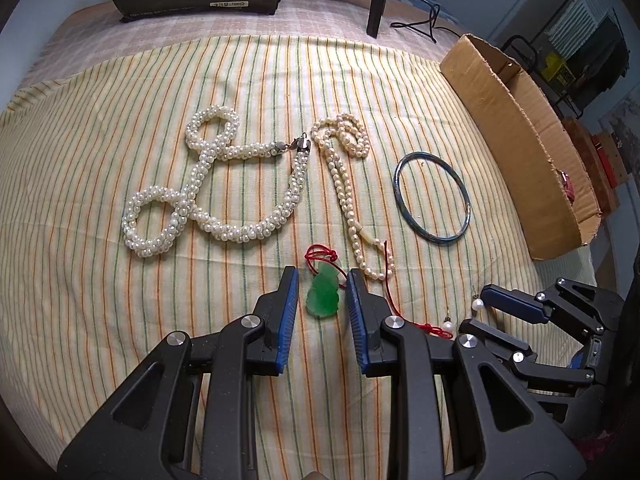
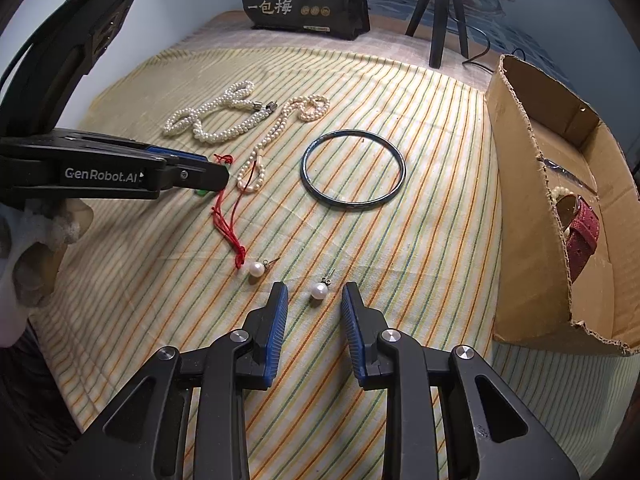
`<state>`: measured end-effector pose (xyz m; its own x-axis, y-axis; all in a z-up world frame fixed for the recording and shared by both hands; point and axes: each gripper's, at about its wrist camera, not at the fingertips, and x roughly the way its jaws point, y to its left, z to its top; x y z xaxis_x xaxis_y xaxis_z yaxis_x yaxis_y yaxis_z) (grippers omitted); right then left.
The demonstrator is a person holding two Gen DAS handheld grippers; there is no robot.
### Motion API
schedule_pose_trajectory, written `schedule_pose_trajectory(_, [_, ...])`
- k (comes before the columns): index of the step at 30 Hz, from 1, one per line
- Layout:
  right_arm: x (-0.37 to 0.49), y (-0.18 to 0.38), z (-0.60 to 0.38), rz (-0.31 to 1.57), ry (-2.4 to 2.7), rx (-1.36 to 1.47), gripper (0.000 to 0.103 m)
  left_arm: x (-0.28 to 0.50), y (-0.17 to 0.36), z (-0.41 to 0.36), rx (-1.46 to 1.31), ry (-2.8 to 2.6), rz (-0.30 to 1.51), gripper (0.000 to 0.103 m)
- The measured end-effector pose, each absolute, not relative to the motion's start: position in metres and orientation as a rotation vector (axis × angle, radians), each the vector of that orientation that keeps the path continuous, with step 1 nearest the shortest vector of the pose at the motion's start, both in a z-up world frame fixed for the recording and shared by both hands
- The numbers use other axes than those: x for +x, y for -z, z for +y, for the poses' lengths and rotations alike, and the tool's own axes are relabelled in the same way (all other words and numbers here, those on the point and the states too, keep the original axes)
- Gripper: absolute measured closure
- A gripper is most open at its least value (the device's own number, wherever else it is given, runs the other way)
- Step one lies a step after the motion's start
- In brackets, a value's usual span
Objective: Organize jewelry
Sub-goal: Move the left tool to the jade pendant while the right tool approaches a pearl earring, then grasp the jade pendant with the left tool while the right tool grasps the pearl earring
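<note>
A striped cloth (image 1: pixel 100 168) covers the table, and on it lie six loose pieces of jewelry. There are two pearl necklaces: one thick braided necklace (image 1: pixel 208 184) coiled at the far left, and one thin pearl strand (image 1: pixel 340 184) just to its right. One dark blue bangle (image 1: pixel 432 198) lies flat near the cardboard box (image 1: pixel 516 152). One green pendant (image 1: pixel 323 294) on a red cord (image 2: pixel 228 220) sits between the parted fingers of the left gripper (image 1: pixel 323 300), which are not closed on it. Two pearl earrings lie near the front: the first earring (image 2: pixel 257 268) beside the cord's end, the second earring (image 2: pixel 319 290) between the spread, empty fingers of the right gripper (image 2: pixel 314 316). Inside the box rests one red watch strap (image 2: pixel 582 232).
</note>
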<state>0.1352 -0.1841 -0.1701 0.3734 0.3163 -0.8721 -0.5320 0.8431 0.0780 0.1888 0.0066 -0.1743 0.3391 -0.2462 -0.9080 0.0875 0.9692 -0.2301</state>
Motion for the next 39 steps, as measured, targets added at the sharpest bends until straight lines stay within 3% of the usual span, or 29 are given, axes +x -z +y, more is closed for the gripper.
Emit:
schedule_pose_trajectory(11, [0.138, 0.171, -0.181, 1.054, -0.546, -0.256, 0.078, 0.184, 0.178, 0.000, -0.090, 0.225, 1.204, 0.079])
schedule_pose_trajectory(16, [0.137, 0.171, -0.178, 1.054, -0.539, -0.267, 0.078, 0.183, 0.178, -0.007, -0.027, 0.209, 1.181, 0.088])
schedule_pose_trajectory(20, [0.137, 0.171, -0.178, 1.053, -0.536, -0.276, 0.094, 0.183, 0.177, -0.006, -0.031, 0.208, 1.175, 0.088])
schedule_pose_trajectory(22, [0.137, 0.171, -0.179, 1.055, -0.537, -0.270, 0.096, 0.182, 0.175, -0.005, -0.037, 0.203, 1.172, 0.088])
schedule_pose_trajectory(39, [0.130, 0.143, -0.186, 0.998, -0.556, -0.206, 0.096, 0.163, 0.126, 0.000, -0.093, 0.240, 1.068, 0.088])
